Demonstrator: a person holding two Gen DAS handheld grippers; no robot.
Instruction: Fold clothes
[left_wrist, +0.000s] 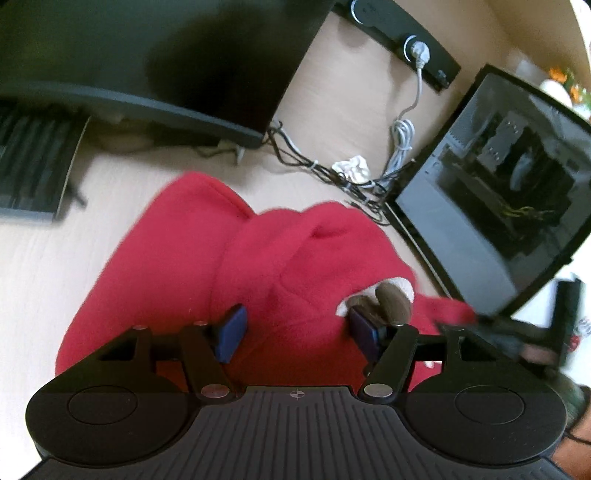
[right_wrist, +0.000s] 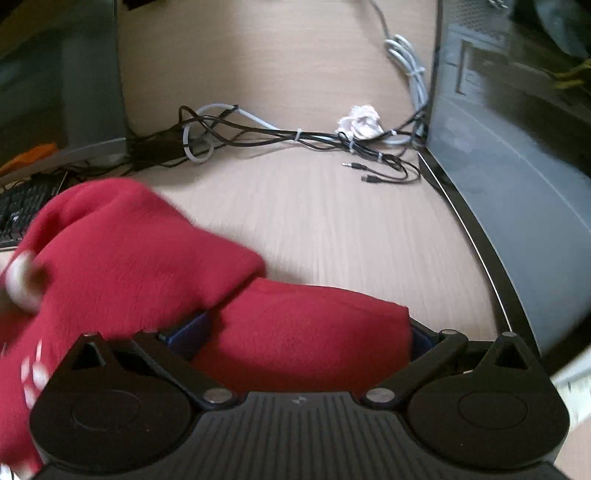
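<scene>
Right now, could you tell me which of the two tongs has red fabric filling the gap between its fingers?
The right tongs: a fold of the red garment fills its gap. The left tongs hovers open above the cloth.

Garment: red fleecy cloth, matt.
Bench: pale wood grain, smooth.
PC case: glossy panel.
Wad: crumpled paper.

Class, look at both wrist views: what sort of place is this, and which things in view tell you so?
Most likely a home or office computer desk. A glass-sided PC case stands on the wooden desktop, a keyboard lies at the left, and bundled cables run along the back behind the red garment.
</scene>
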